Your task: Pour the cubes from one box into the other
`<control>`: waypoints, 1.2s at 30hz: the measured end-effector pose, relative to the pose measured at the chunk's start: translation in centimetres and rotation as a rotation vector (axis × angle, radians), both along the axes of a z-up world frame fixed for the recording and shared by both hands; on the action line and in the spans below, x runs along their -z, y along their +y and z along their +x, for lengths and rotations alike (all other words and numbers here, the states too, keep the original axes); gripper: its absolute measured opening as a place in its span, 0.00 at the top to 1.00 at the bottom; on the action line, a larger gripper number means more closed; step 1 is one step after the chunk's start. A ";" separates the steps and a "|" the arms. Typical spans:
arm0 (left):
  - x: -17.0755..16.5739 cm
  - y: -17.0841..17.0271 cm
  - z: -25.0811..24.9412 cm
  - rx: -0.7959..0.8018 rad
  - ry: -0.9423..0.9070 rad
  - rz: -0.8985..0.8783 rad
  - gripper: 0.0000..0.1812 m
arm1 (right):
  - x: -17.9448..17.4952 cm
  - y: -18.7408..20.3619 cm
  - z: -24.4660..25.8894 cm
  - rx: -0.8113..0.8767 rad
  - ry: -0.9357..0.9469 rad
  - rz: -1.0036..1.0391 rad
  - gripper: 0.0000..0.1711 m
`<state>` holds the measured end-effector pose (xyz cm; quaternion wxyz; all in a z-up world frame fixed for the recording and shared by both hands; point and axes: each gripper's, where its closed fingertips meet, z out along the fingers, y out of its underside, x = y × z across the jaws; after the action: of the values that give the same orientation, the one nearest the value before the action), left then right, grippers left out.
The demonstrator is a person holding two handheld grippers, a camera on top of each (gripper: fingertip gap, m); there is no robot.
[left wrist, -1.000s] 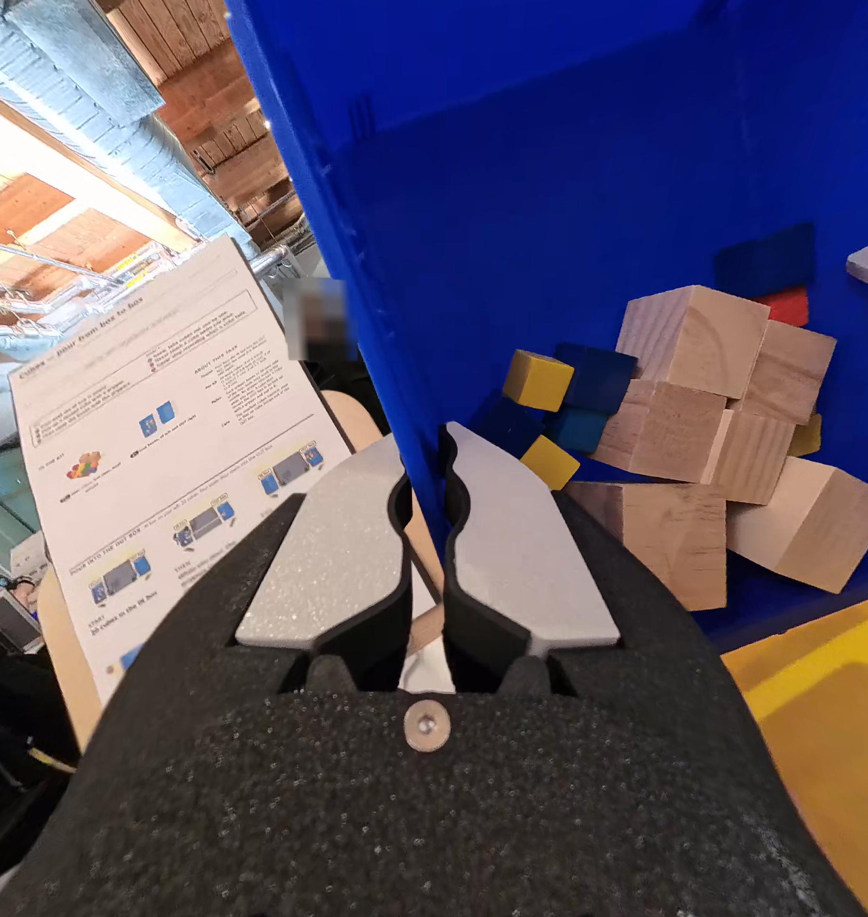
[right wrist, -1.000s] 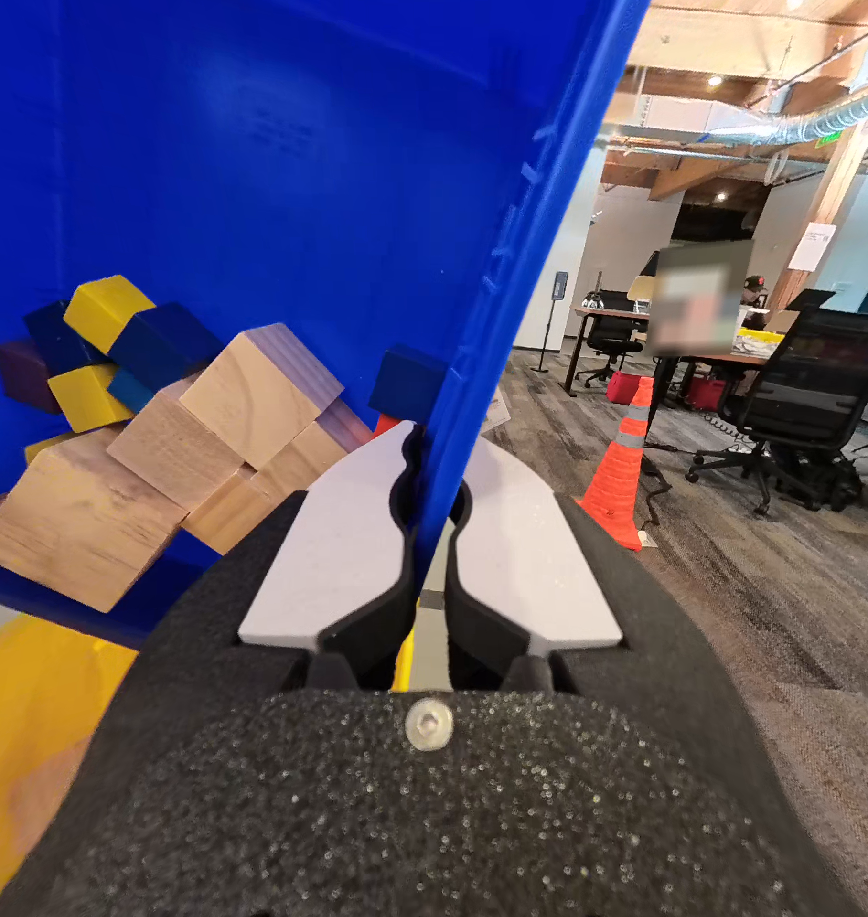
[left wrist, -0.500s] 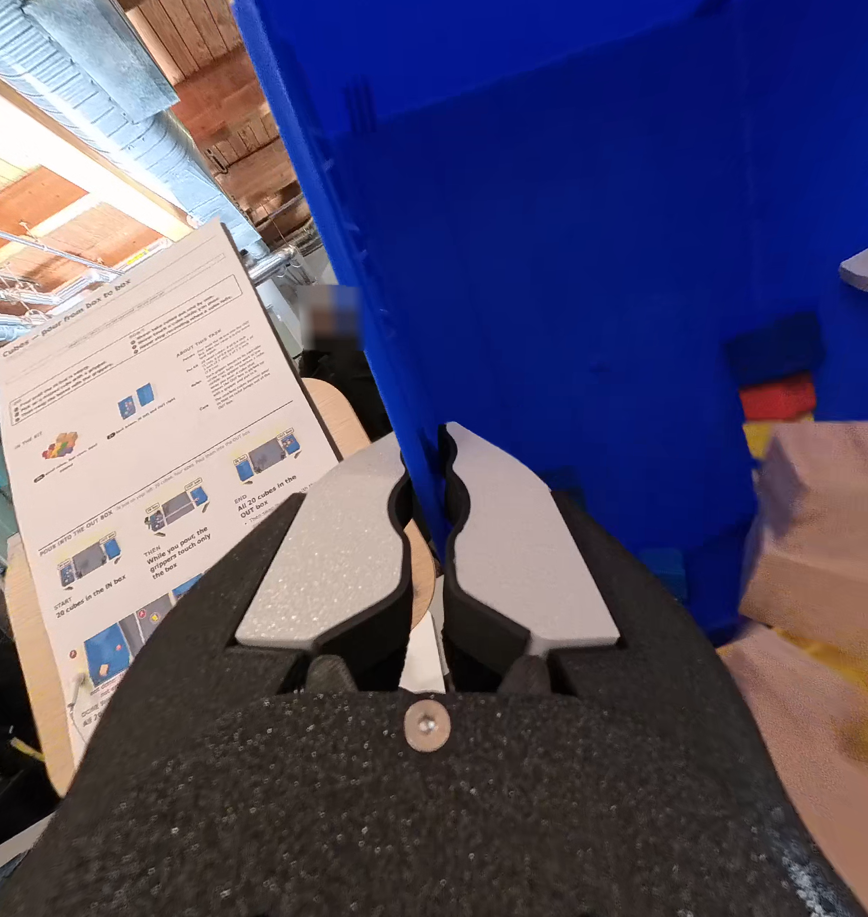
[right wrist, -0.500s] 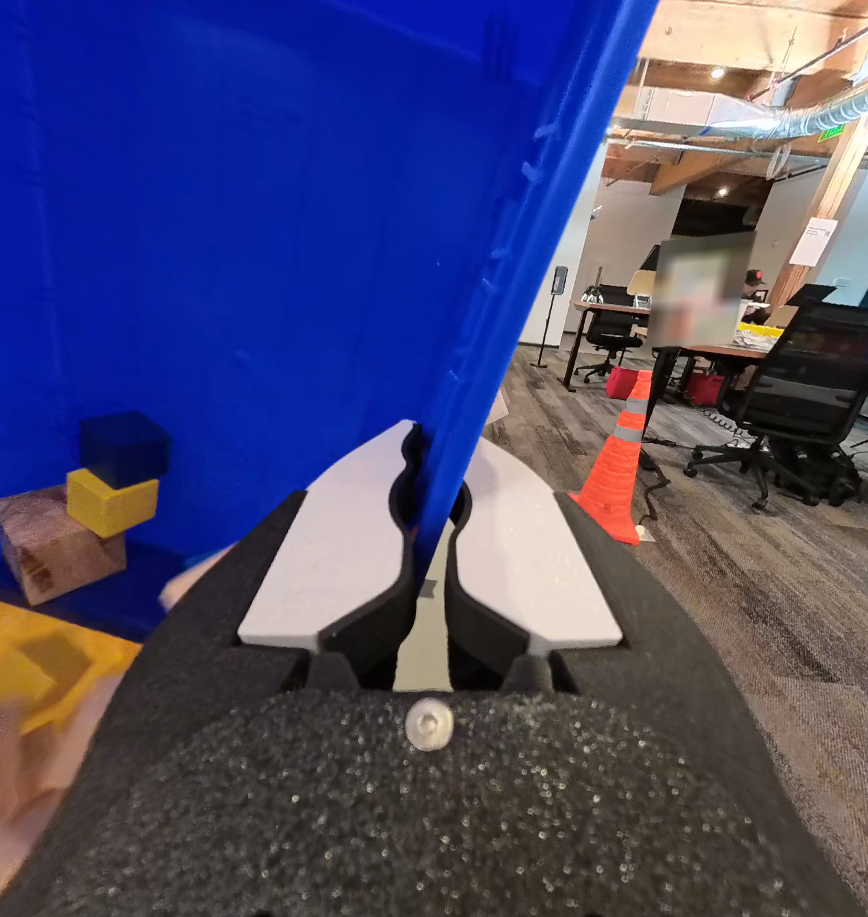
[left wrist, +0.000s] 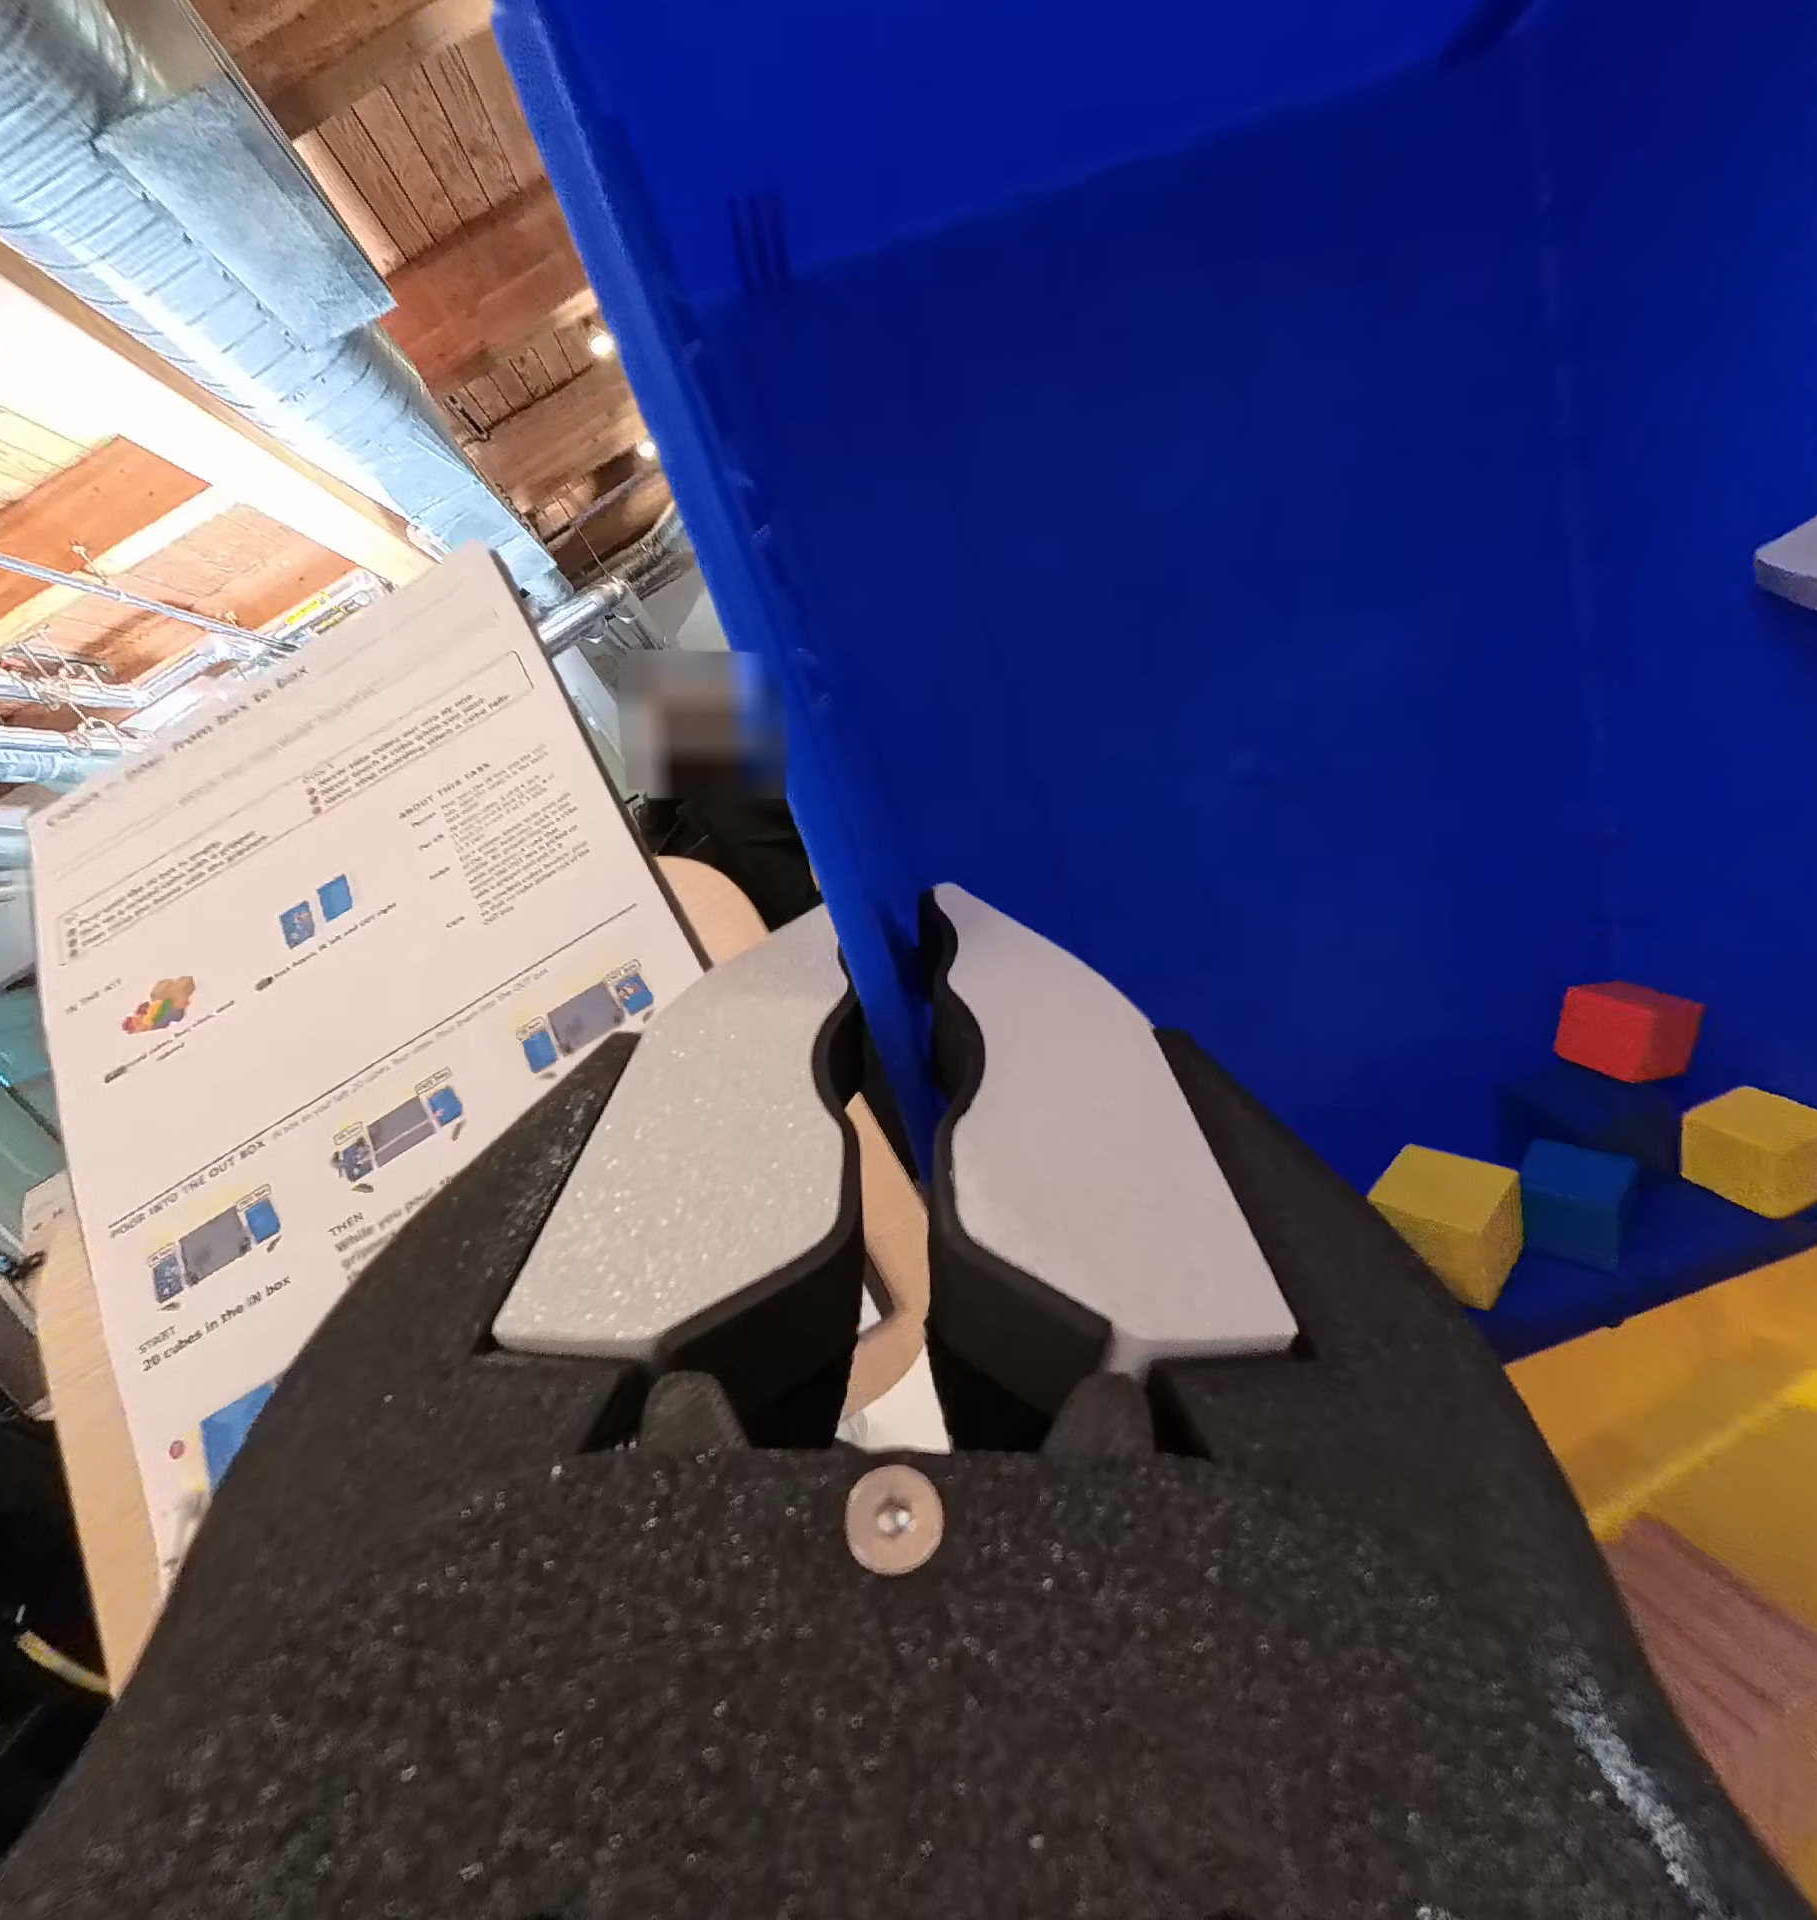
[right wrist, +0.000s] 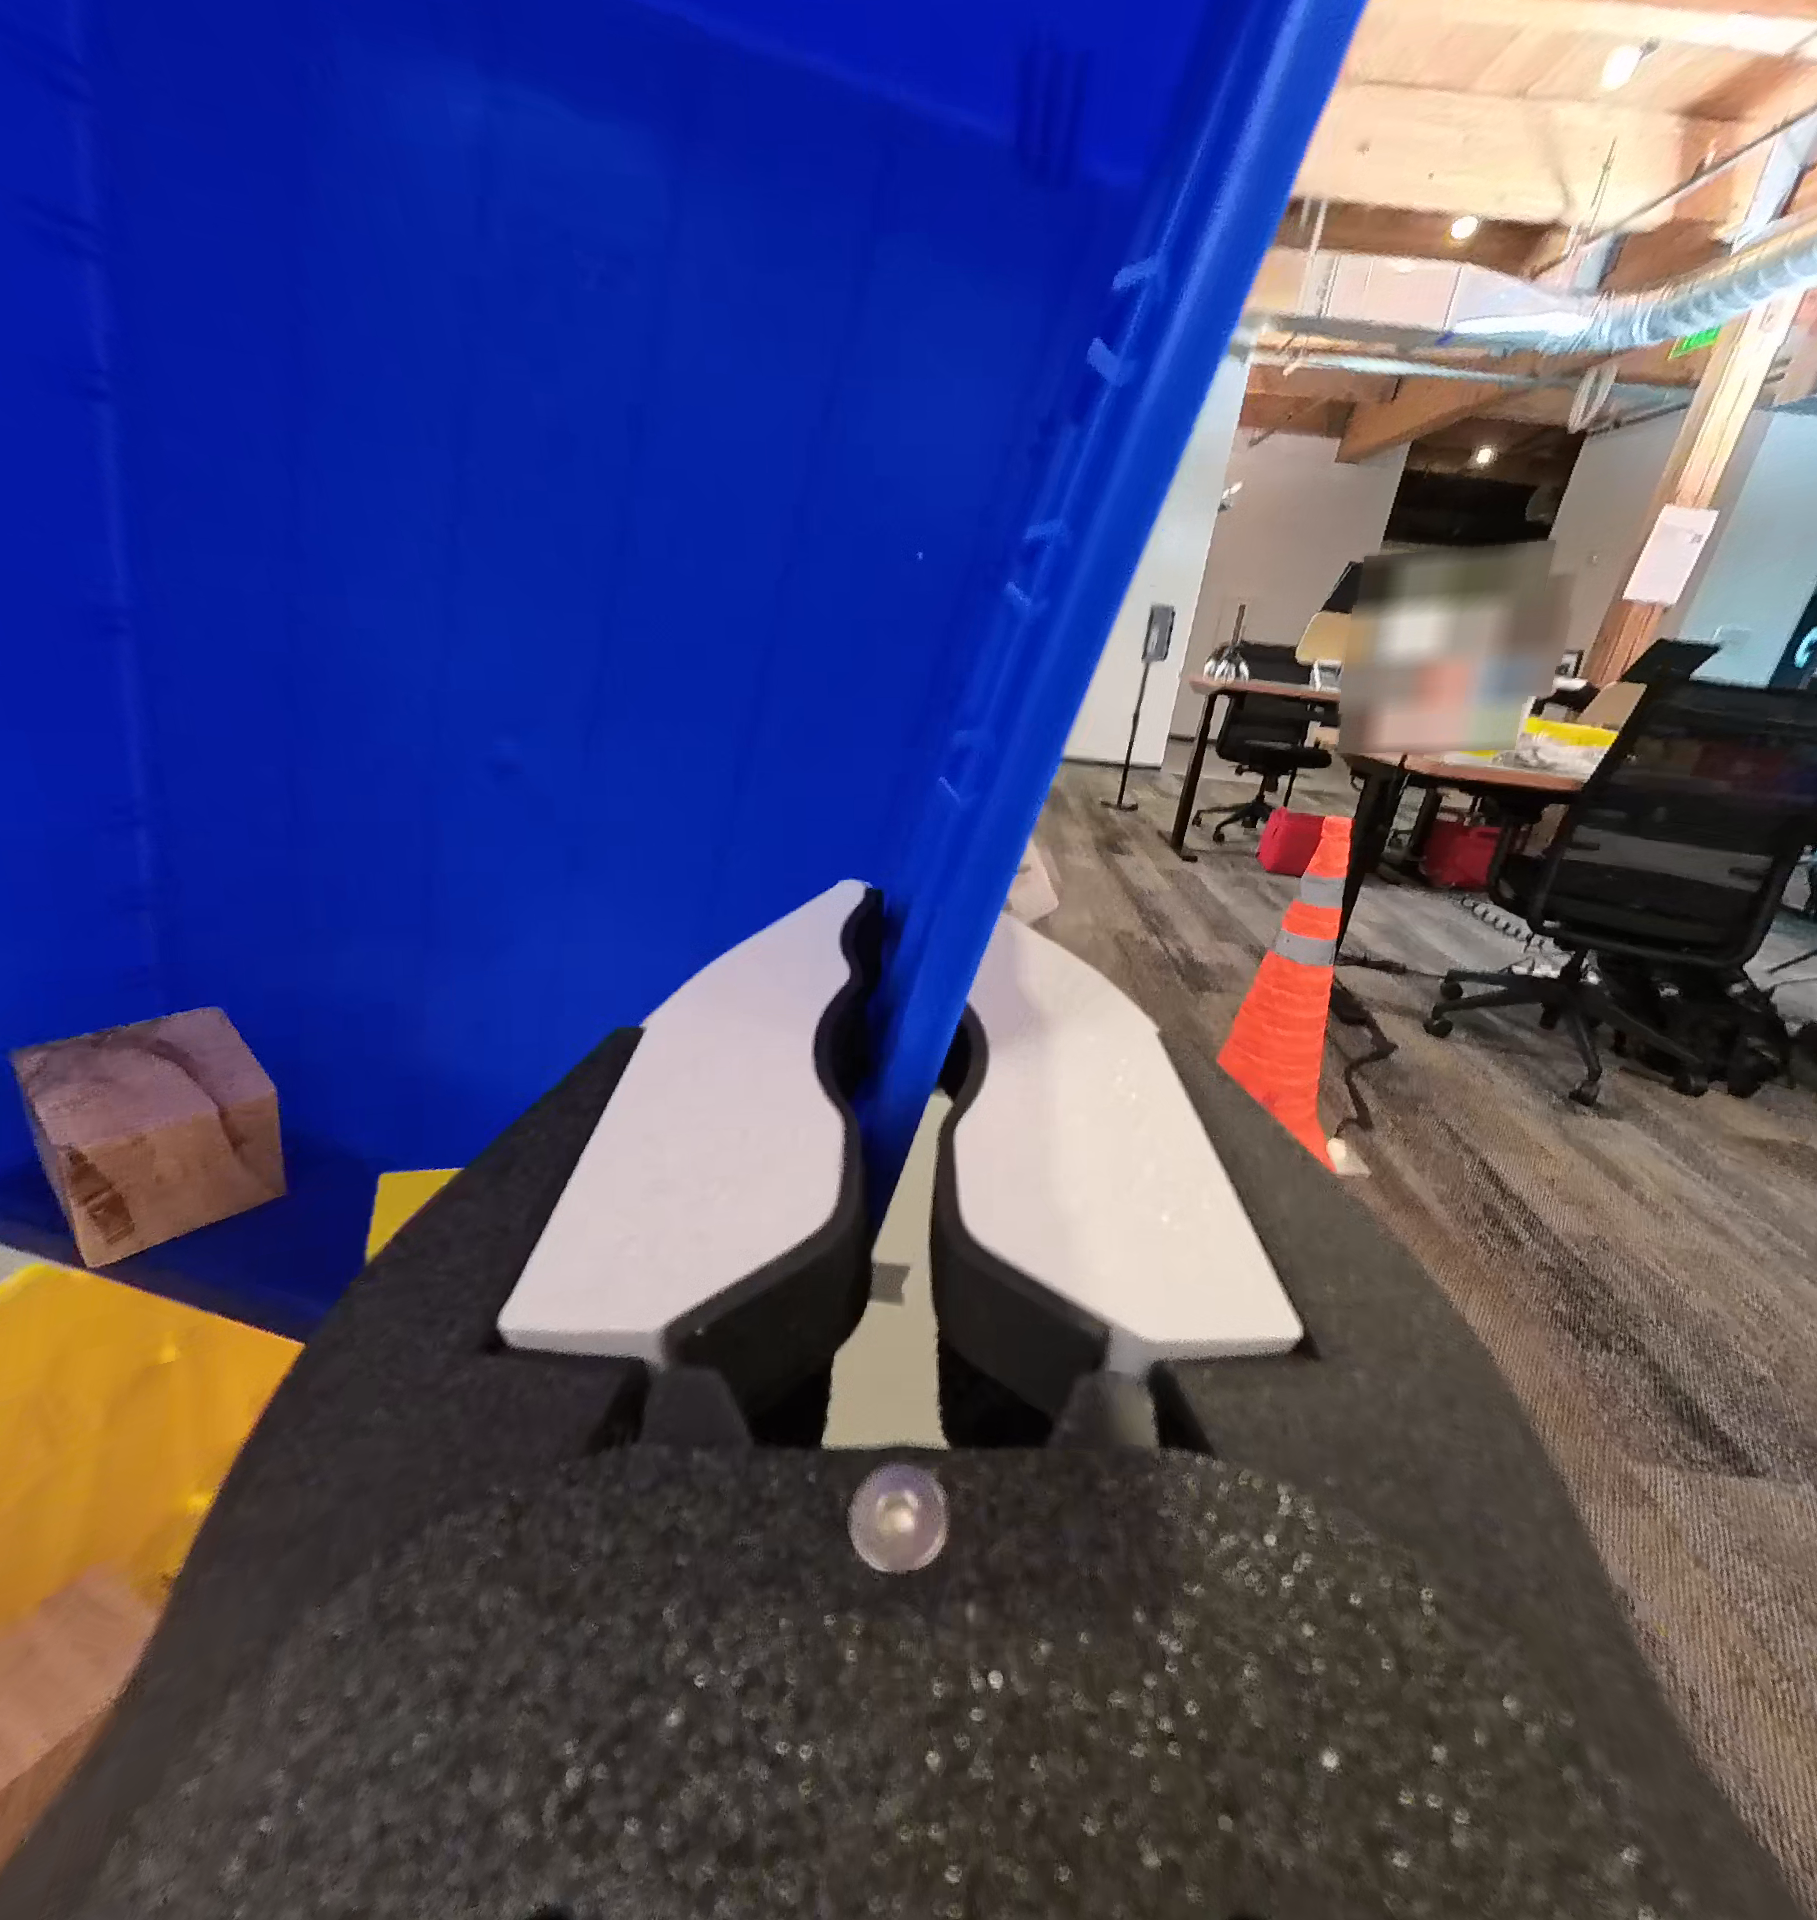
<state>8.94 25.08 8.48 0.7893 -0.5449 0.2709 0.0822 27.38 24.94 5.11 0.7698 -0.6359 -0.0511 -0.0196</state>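
— Where is the blue box?
— Tipped above the yellow box, its walls pinched by the left gripper and right gripper.
— And the cubes?
— A few small cubes and one wooden cube lie against its lower wall.

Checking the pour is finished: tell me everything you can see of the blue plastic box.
The blue plastic box is tipped steeply, smooth inside, with ribbed rims. The left gripper and right gripper each clamp a side wall. Not empty: red, yellow and blue cubes and one wooden cube sit at its low edge, above the yellow box.
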 end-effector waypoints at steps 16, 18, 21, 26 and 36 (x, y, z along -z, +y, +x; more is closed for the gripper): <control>-0.6 -1.3 -0.7 0.005 -0.025 0.126 0.96 | -0.6 -1.0 -0.8 -0.030 0.009 0.082 0.96; -1.0 -1.7 -0.6 0.010 -0.022 0.153 0.96 | -1.1 -1.5 -0.6 -0.008 -0.006 0.114 0.96; -1.6 -2.5 -0.8 0.014 -0.033 0.199 0.96 | -2.1 -2.2 -0.7 -0.006 -0.015 0.190 0.96; -1.2 -2.3 -1.1 0.001 -0.026 0.181 0.96 | -1.4 -1.5 -1.1 -0.044 -0.007 0.136 0.96; -1.2 -4.0 -3.9 -0.026 -0.088 0.240 0.96 | -3.1 -2.8 -3.7 -0.078 -0.107 0.212 0.96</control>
<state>5.05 21.05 9.72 0.8589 -0.4530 0.2169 0.1002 23.64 22.17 8.17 0.8292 -0.5464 -0.1142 -0.0289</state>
